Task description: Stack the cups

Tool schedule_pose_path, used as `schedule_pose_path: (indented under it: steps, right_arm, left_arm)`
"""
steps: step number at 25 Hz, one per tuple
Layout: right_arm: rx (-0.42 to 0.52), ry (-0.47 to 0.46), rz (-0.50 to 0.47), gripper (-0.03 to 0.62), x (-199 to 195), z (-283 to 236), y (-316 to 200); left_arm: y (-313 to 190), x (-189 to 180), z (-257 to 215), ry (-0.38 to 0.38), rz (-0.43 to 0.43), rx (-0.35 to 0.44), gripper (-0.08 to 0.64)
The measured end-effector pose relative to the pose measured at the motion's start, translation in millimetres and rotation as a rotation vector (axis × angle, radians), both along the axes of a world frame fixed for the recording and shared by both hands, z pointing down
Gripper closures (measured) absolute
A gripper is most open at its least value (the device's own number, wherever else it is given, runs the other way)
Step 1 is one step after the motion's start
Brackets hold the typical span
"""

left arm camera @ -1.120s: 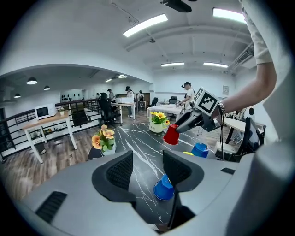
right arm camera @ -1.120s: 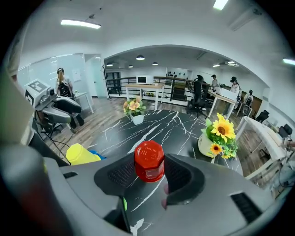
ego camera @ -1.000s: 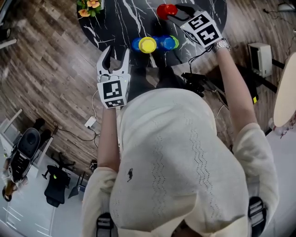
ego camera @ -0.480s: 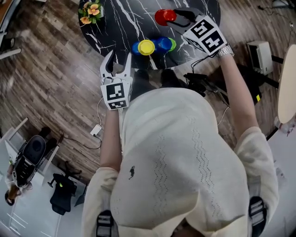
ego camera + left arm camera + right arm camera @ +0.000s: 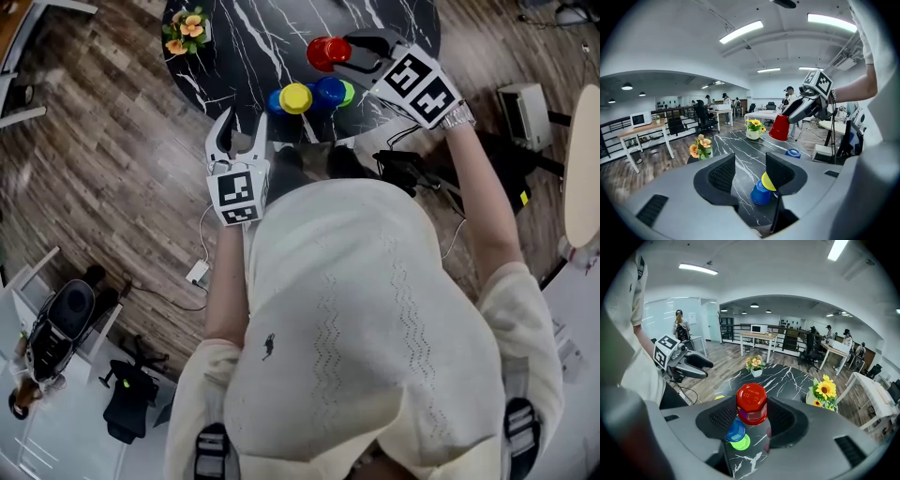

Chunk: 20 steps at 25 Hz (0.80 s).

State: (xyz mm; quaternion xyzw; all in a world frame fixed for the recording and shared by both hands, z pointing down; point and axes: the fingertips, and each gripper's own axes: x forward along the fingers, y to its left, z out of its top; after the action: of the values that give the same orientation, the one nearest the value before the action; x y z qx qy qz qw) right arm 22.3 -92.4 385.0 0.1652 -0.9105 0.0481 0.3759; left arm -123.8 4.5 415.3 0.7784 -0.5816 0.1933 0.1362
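Observation:
My right gripper is shut on a red cup and holds it above the black marble table. In the right gripper view the red cup sits between the jaws, base toward the camera, over a blue cup and a green one. A yellow cup rests on a blue cup near the table's front edge. Another blue cup and the green cup lie beside them. My left gripper hangs open and empty just off the table edge, with the yellow cup beyond its jaws.
A flower pot stands at the table's left side, and a second one and a sunflower pot stand farther back. Wooden floor with cables surrounds the table. A chair and desks stand around.
The right gripper has carried the red cup nearer to the group of cups at the table's front. The left gripper has stayed about where it was, still open.

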Motion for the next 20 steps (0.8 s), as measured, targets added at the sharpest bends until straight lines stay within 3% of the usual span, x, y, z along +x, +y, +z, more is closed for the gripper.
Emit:
schedule_pose_path:
  steps: [20]
  right_arm:
    - [-0.088, 0.094, -0.178, 0.382, -21, 23, 69]
  left_arm:
    - [13, -2, 3, 0.000, 0.014, -0.001, 0.337]
